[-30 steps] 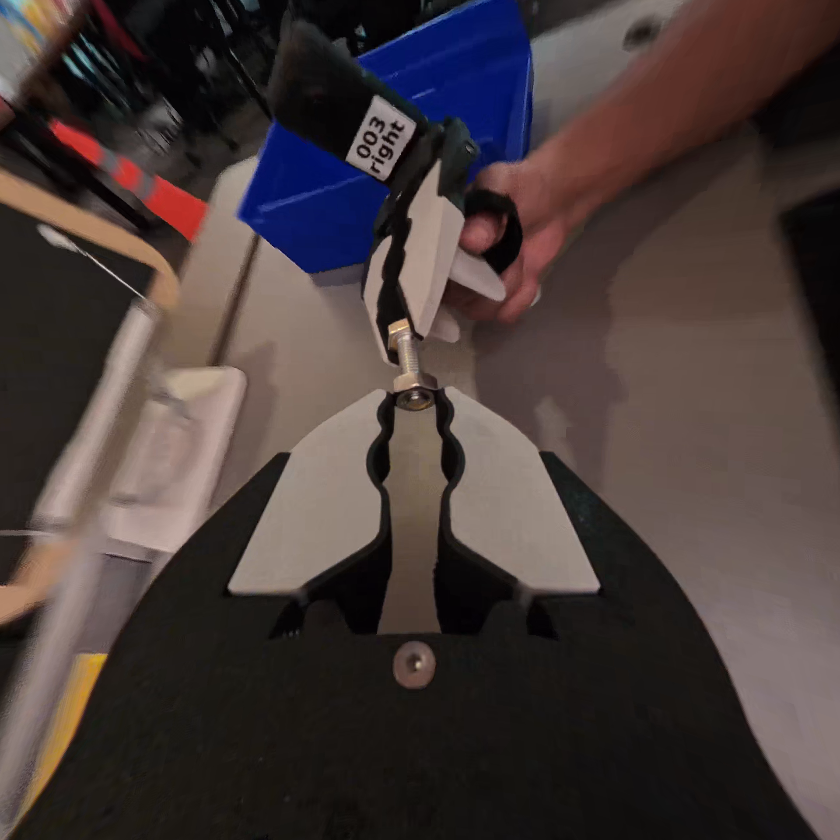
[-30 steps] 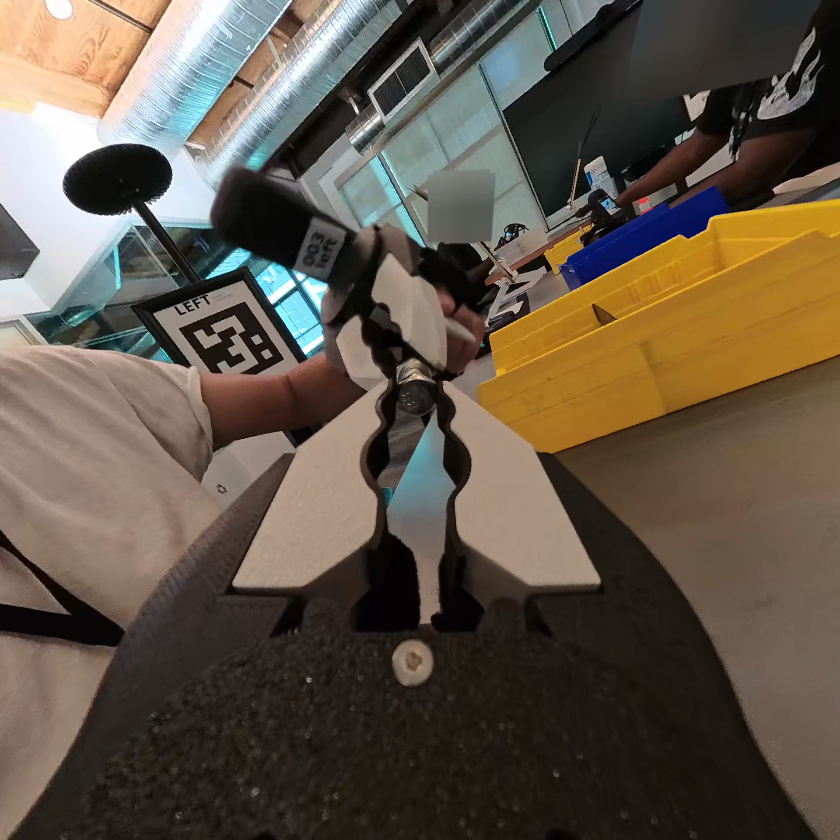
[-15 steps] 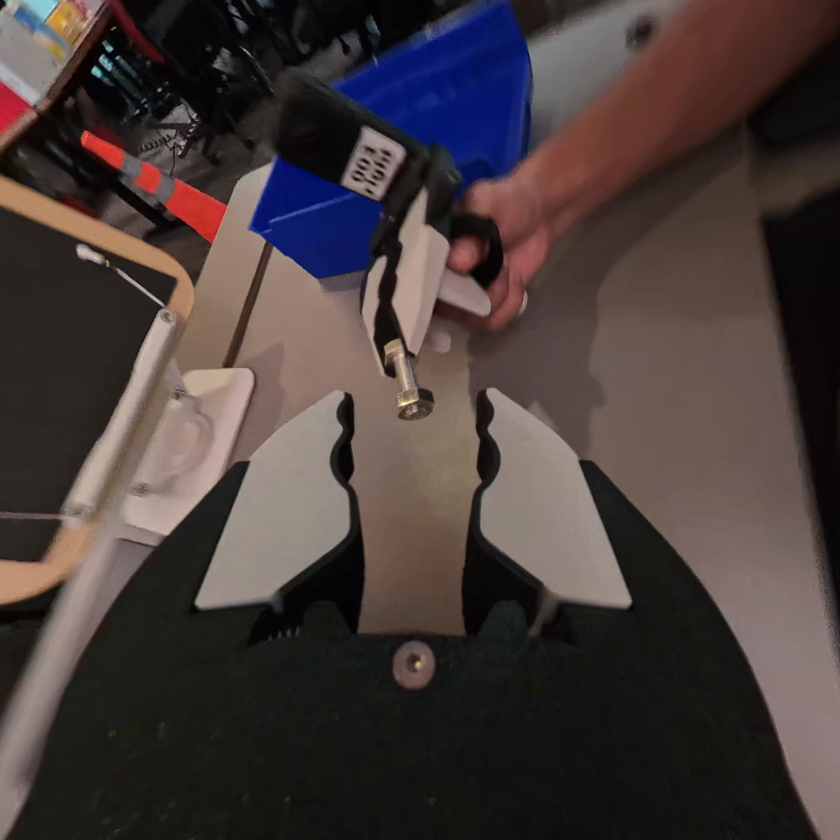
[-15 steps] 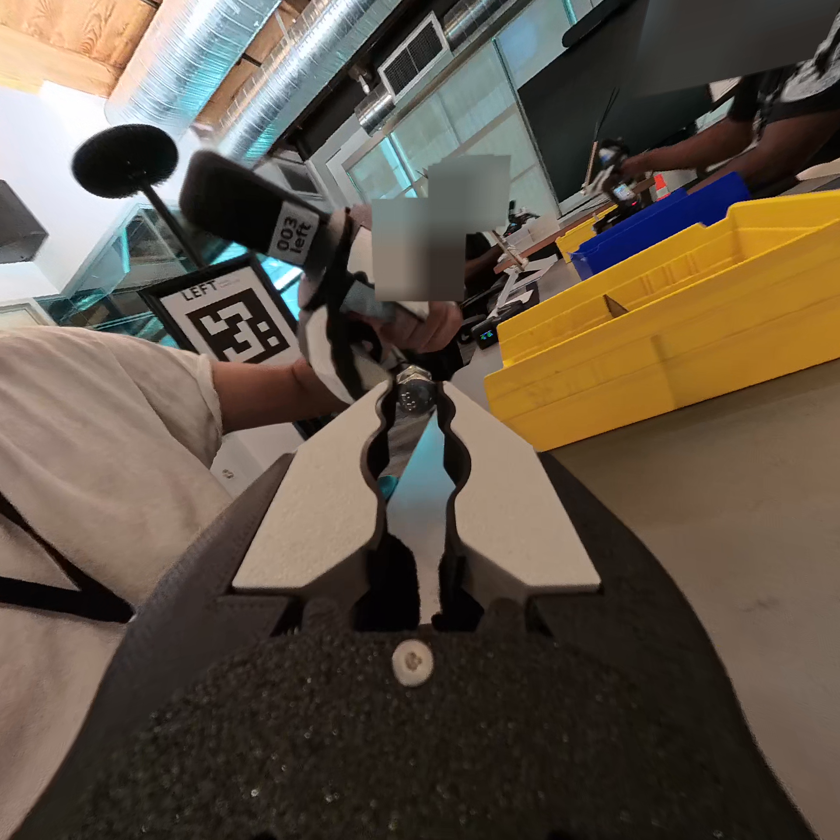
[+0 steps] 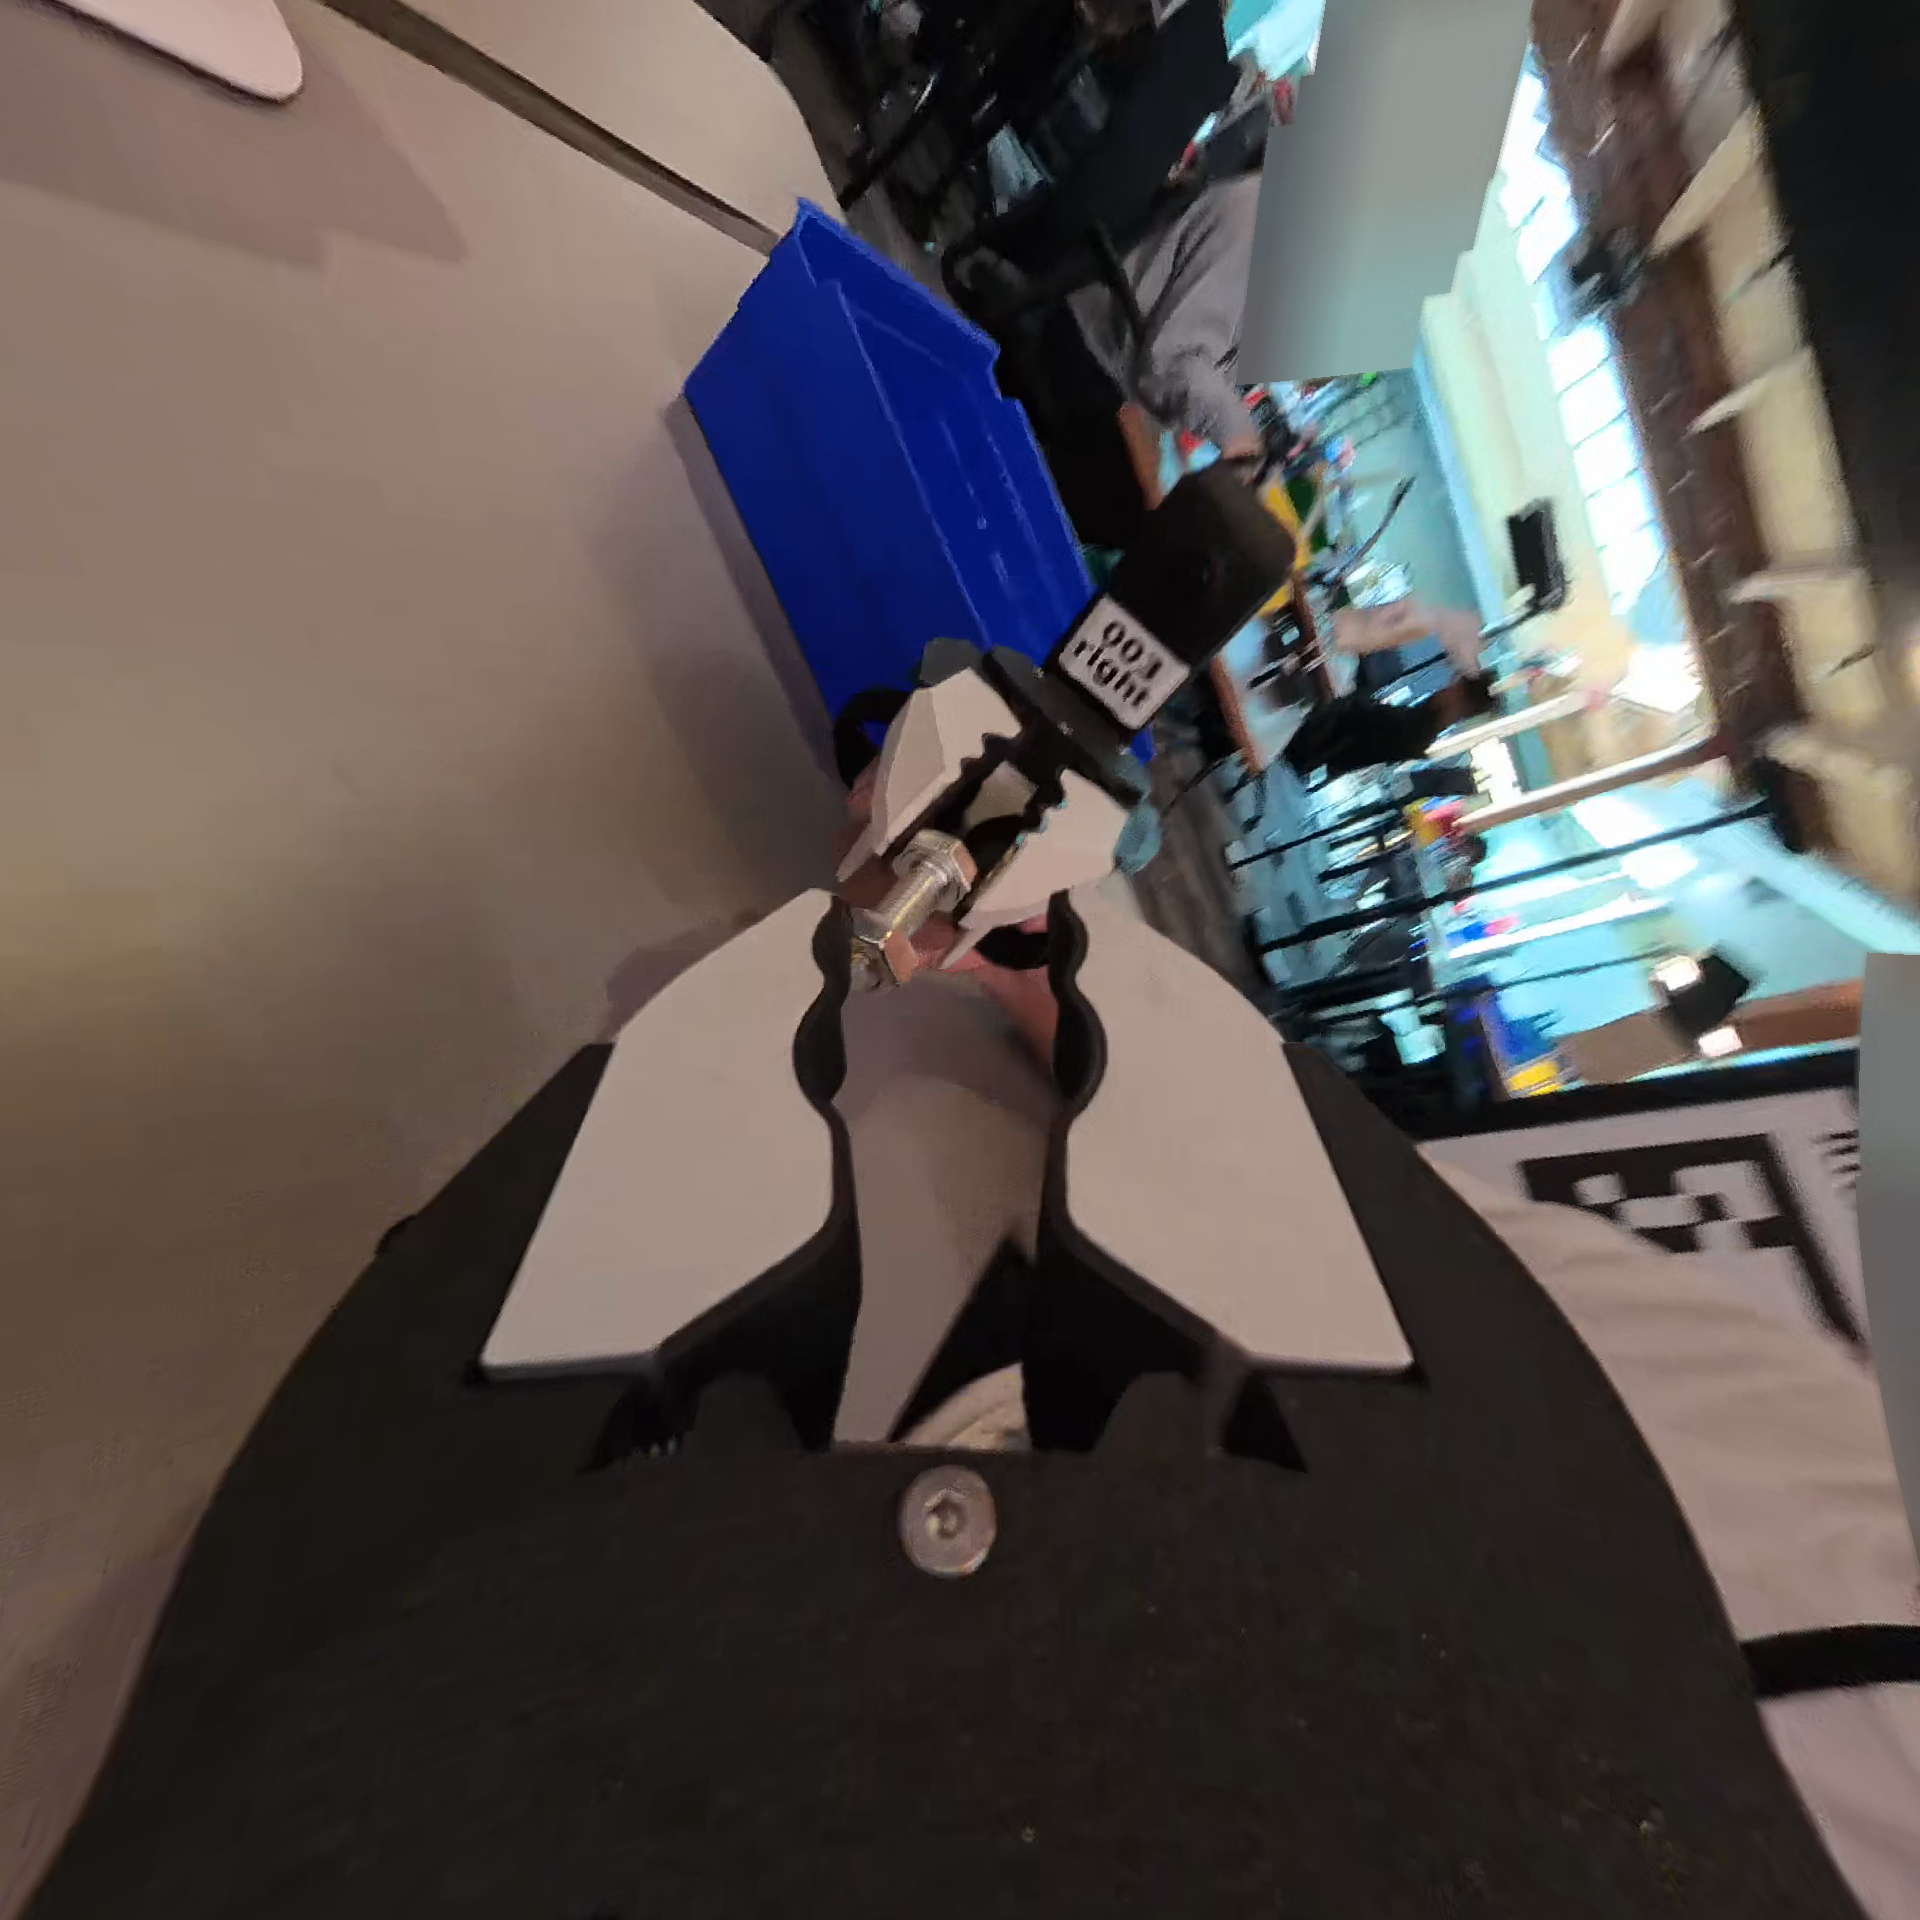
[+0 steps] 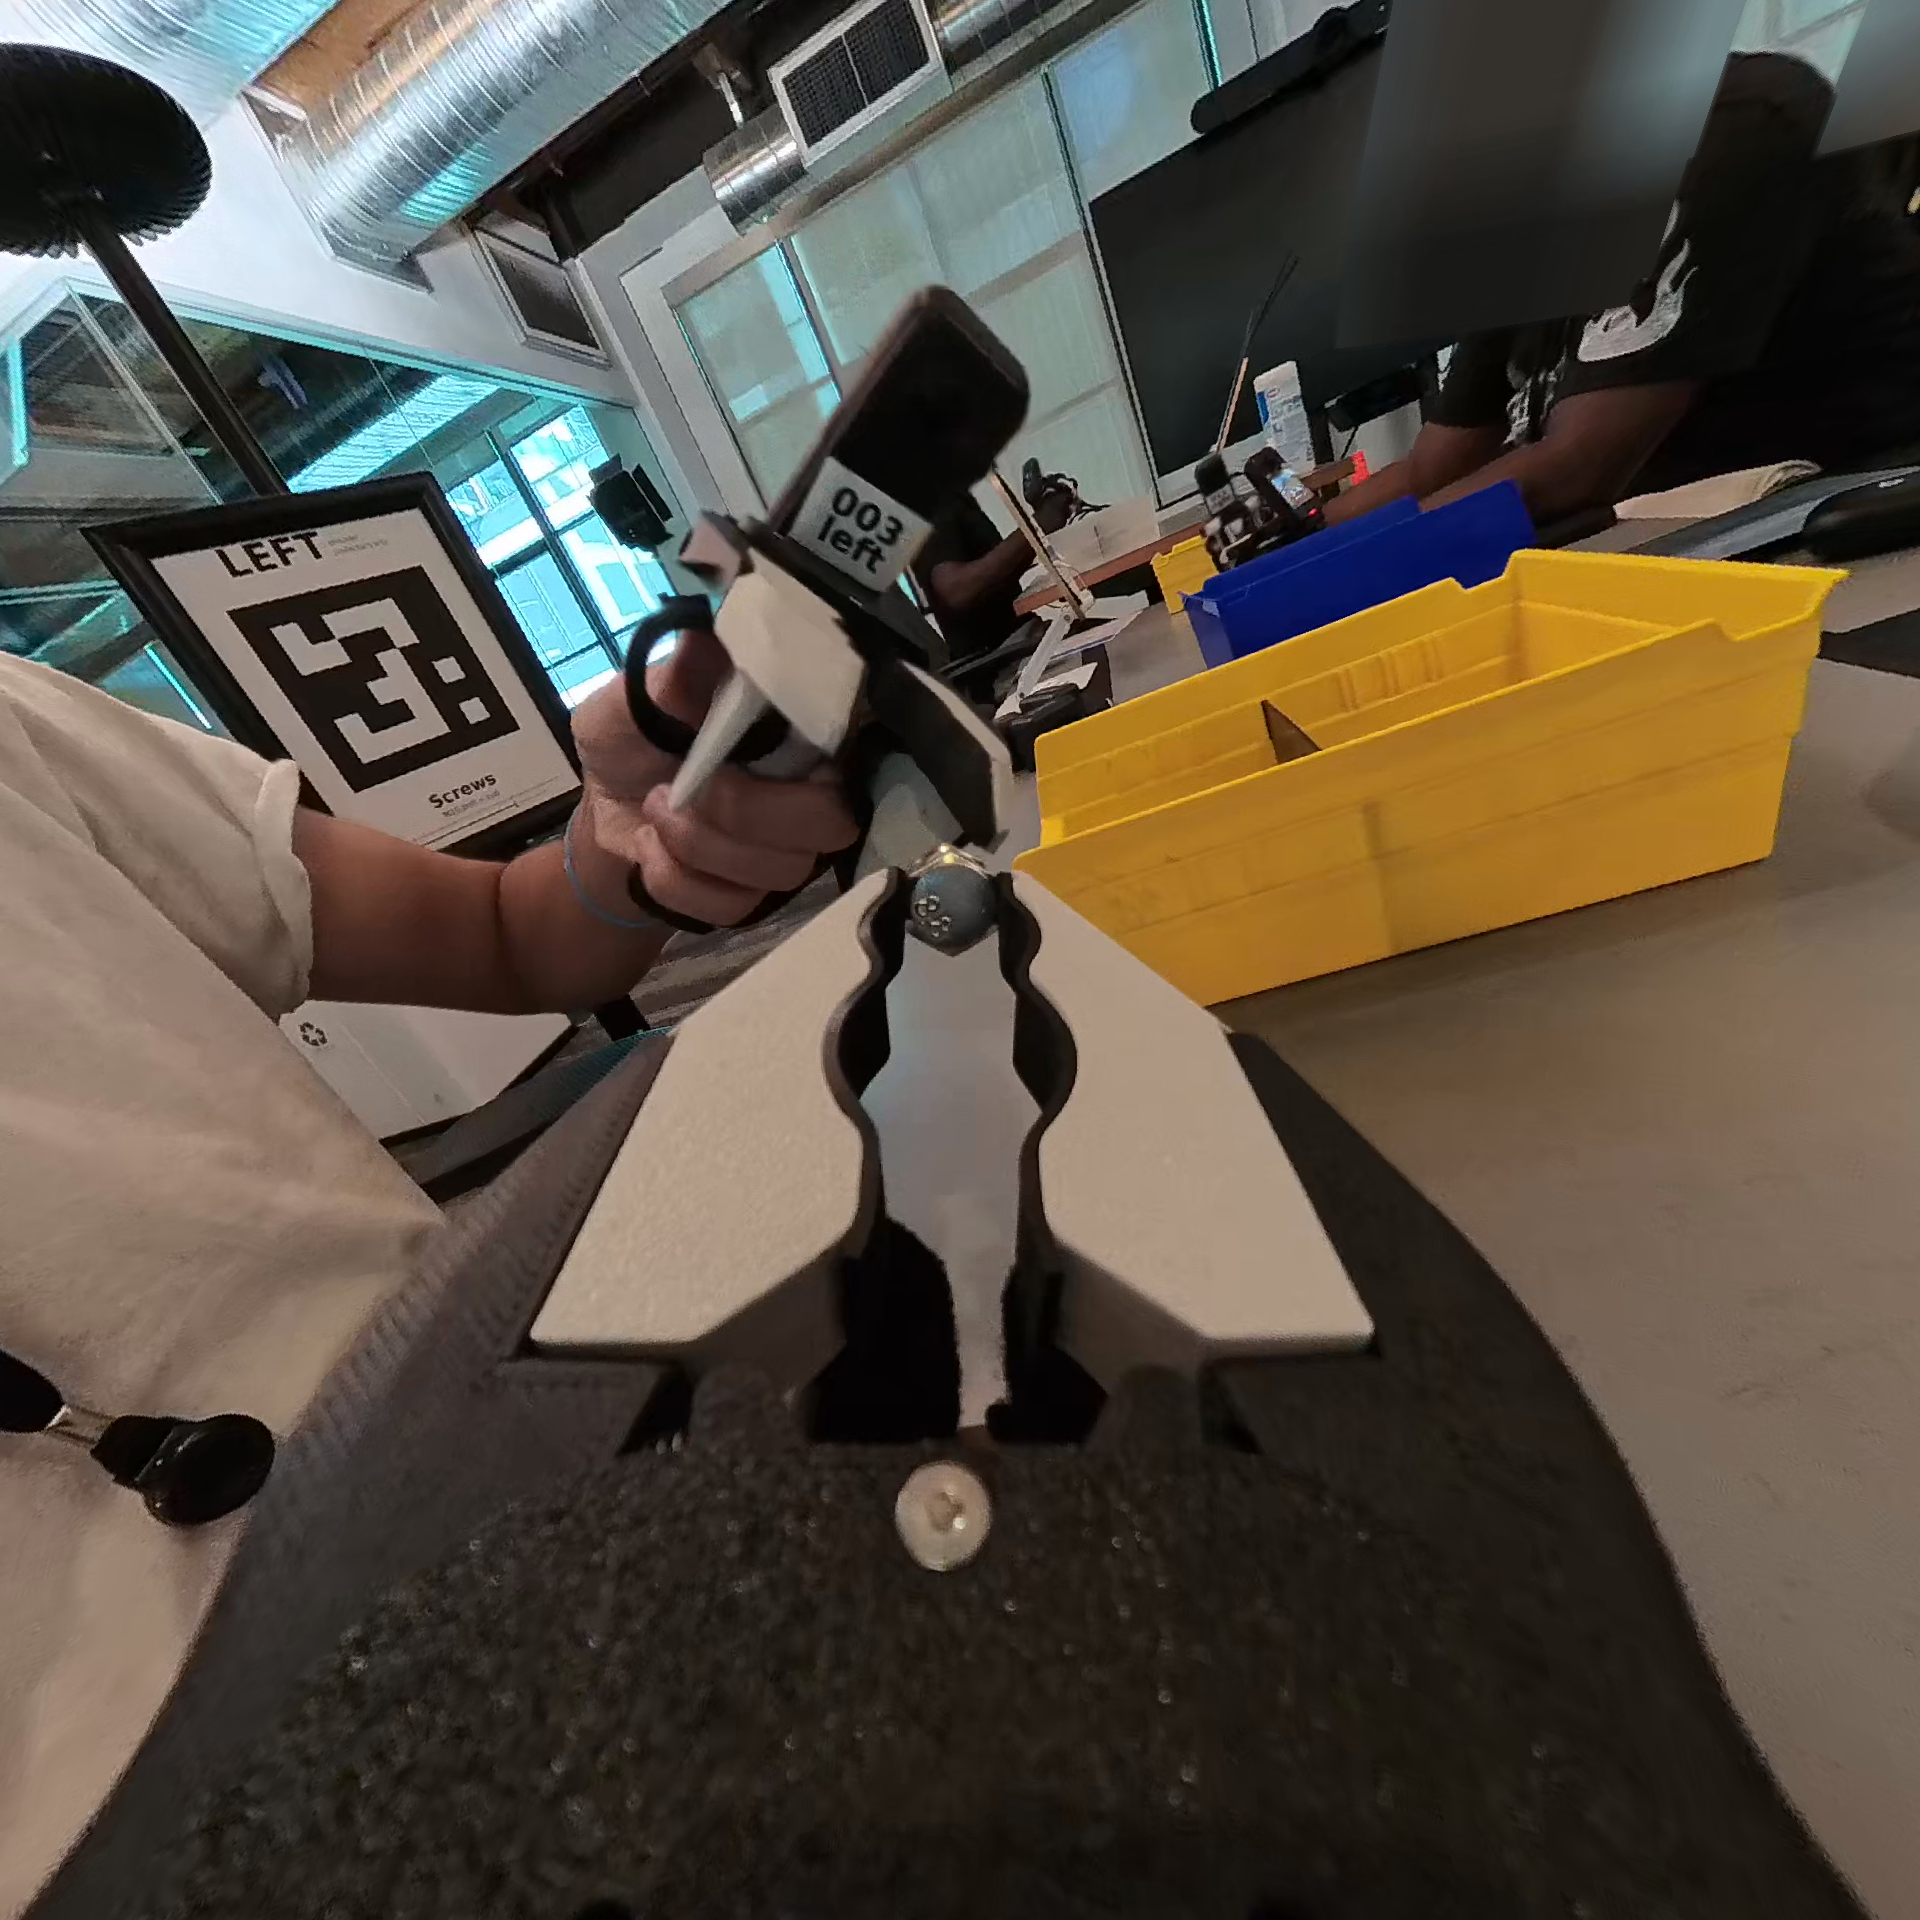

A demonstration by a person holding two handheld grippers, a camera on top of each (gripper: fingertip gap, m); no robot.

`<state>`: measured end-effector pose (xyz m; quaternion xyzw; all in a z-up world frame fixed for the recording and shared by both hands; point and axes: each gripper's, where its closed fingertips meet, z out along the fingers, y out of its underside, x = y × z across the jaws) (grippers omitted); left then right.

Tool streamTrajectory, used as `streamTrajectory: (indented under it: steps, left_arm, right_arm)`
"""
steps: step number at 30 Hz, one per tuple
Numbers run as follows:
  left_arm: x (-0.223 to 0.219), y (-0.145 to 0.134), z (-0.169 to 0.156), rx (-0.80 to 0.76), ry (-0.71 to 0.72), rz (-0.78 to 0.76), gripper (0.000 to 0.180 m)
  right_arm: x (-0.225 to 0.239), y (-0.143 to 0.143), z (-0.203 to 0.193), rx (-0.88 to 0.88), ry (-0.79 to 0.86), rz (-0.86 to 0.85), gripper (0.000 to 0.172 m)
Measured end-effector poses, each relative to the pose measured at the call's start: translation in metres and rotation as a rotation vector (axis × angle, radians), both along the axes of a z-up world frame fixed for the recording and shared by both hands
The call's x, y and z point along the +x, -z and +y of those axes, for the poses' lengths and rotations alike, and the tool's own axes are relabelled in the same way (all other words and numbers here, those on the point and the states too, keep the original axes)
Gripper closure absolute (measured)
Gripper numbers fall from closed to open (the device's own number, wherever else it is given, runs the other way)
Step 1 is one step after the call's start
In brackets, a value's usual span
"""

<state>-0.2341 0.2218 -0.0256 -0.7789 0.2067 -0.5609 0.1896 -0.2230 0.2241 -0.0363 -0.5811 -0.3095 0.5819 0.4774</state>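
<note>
- Two grippers meet over the grey table point(image 6: 1558, 1143); a framed marker sign point(image 6: 343, 644) stands far left
- Left gripper point(image 5: 940, 966): fingers parted, nut point(image 5: 878, 951) beside one pad
- Right gripper point(image 6: 948, 914): clamps the silver bolt point(image 6: 948, 912) head
- Yellow bin point(image 6: 1455, 790) and blue bin point(image 6: 1351, 571) stand right

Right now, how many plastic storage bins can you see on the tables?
3. A large yellow bin nearest the jaws, a blue bin just behind it, and a small yellow bin farther back. Others may be hidden.
</note>
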Motion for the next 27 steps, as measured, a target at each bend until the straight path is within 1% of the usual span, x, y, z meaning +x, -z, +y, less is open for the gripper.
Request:
streamTrajectory:
  steps: [2, 6, 10, 14, 17, 19, 21, 24, 26, 27]
  left_arm:
    - [-0.003, -0.001, 0.004, -0.107, -0.041, -0.050, 0.144]
    - [-0.009, 0.007, 0.009, -0.202, -0.094, -0.109, 0.145]
    - [-0.001, 0.000, -0.004, -0.363, -0.014, -0.306, 0.146]
    - [0.006, -0.001, -0.008, -0.420, 0.005, -0.426, 0.147]
    - [0.008, -0.005, -0.005, -0.428, -0.001, -0.492, 0.148]
    - [0.009, -0.007, -0.002, -0.426, -0.012, -0.525, 0.154]
    - [0.012, -0.005, -0.004, -0.429, 0.012, -0.516, 0.163]
    - [0.015, -0.004, -0.004, -0.434, 0.011, -0.521, 0.164]
    - [0.016, -0.004, -0.004, -0.381, 0.015, -0.497, 0.164]
    - [0.015, -0.004, -0.003, -0.326, 0.014, -0.467, 0.164]
  right_arm:
    - [0.001, -0.002, 0.000, 0.003, 0.001, 0.004, 0.155]
    - [0.005, -0.007, 0.001, -0.004, 0.000, 0.037, 0.155]
    - [0.008, -0.011, 0.001, -0.031, -0.015, 0.091, 0.155]
    - [0.012, -0.016, 0.002, -0.034, -0.018, 0.138, 0.155]
    - [0.012, -0.017, 0.001, -0.045, -0.033, 0.155, 0.155]
    - [0.011, -0.016, 0.001, -0.047, -0.033, 0.152, 0.155]
    - [0.013, -0.018, 0.002, -0.057, -0.030, 0.171, 0.155]
    - [0.014, -0.018, 0.004, -0.049, -0.014, 0.164, 0.155]
    - [0.014, -0.018, 0.004, -0.053, -0.017, 0.162, 0.155]
    - [0.014, -0.017, 0.004, -0.057, -0.018, 0.158, 0.155]
